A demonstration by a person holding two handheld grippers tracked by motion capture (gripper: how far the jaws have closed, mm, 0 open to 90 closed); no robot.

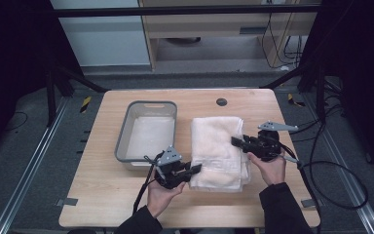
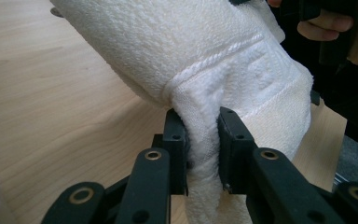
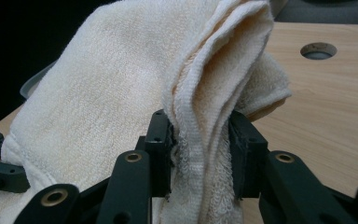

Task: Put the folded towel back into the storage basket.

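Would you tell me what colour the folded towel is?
Cream-white towel, clearest in the right gripper view.

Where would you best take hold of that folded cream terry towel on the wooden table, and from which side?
By its edges, one from each side, as is happening here. The folded cream terry towel is limp, so its bunched edges are all that jaws can close on. The left gripper pinches the near-left hem; the right gripper pinches the stacked right-side layers. Two spread grips should keep it from sagging.
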